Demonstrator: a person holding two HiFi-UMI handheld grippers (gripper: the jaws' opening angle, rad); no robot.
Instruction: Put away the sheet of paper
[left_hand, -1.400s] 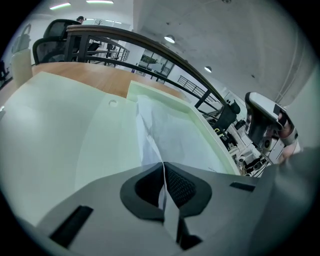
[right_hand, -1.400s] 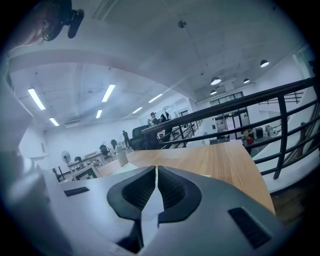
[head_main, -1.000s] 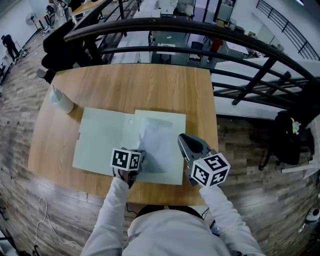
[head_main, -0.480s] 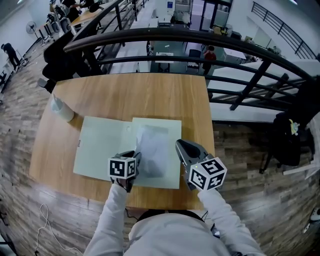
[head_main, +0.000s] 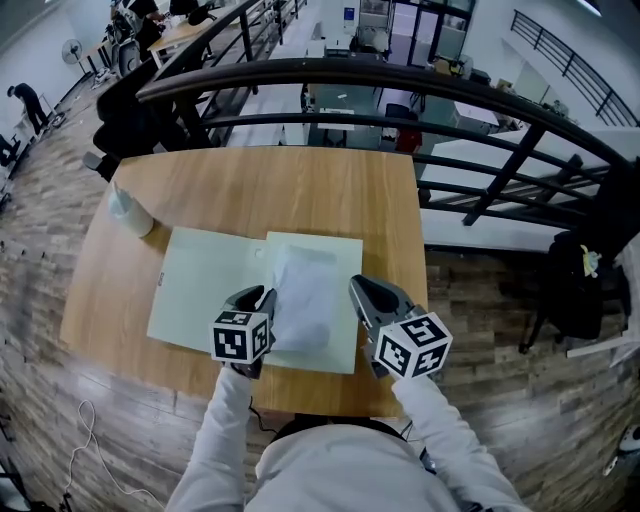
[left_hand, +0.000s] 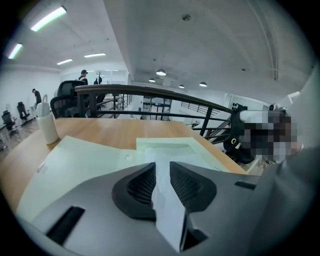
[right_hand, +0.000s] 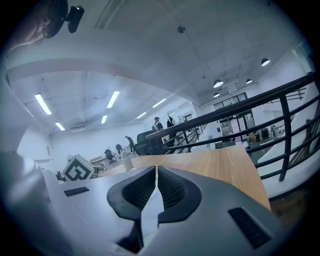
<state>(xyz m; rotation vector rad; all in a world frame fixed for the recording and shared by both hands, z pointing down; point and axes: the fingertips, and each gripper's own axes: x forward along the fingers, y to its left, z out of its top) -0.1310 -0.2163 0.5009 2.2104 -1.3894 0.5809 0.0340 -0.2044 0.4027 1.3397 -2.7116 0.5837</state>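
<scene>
Pinching the sheet of paper (head_main: 303, 305) tight in the left gripper (left_hand: 162, 166), slide it flat into the folder (head_main: 205, 285) ahead of the fingertips, with the right gripper (right_hand: 157, 171) pressed together, empty.

In the head view, the left tongs (head_main: 262, 297) and their marker cube (head_main: 242, 338) cover the near left corner of the sheet (head_main: 300, 305); from above, it cannot be told how the jaws stand. The right tongs (head_main: 362, 288) hide the near right corner of the folder (head_main: 200, 285). The print on the folder's label (head_main: 161, 282) is too small to read.

In the left gripper view, the sheet's near end vanishes between the jaws. The tongs' body blocks the near edge of the desk (left_hand: 100, 131), and the person (left_hand: 280, 135) at right is masked by a mosaic.

In the right gripper view, the tongs' body hides most of the desk, and the pale strip below the jaw tips cannot be identified.
</scene>
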